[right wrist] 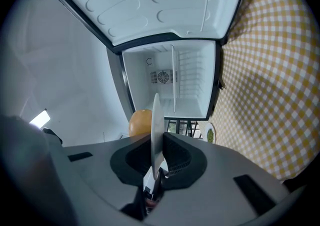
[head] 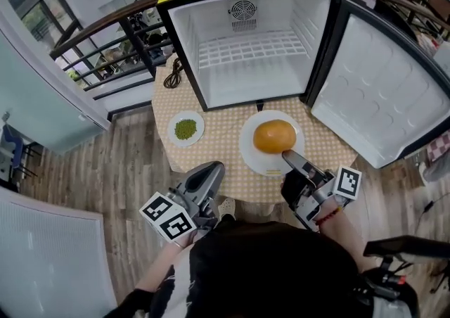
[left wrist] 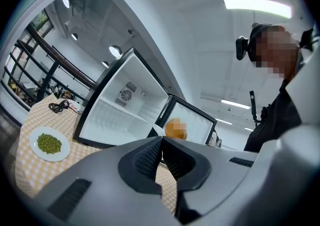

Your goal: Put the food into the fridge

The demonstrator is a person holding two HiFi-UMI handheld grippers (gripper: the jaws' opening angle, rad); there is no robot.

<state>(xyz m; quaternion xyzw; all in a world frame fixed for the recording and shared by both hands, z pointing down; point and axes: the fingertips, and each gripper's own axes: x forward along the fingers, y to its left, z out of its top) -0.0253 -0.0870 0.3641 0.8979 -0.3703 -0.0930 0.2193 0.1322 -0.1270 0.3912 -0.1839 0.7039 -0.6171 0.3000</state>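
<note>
Both are chunky light-grey plastic shells, the left hand-held gripper (head: 213,168) and the right hand-held gripper (head: 287,155) look the same, with black ribbed pads (left wrist: 148,157) lining the jaws. Each has a white cube (head: 167,217) printed with black square markers. Person's wearing a black top (head: 274,267), a red band (head: 329,217) on the right wrist and a black camera (left wrist: 243,48) on the head

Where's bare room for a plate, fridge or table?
The fridge is bare inside: wire shelf and the floor under it both free. On the table, a free strip lies between the green-food plate and the bun plate. Left of the fridge a cable takes the corner.
</note>
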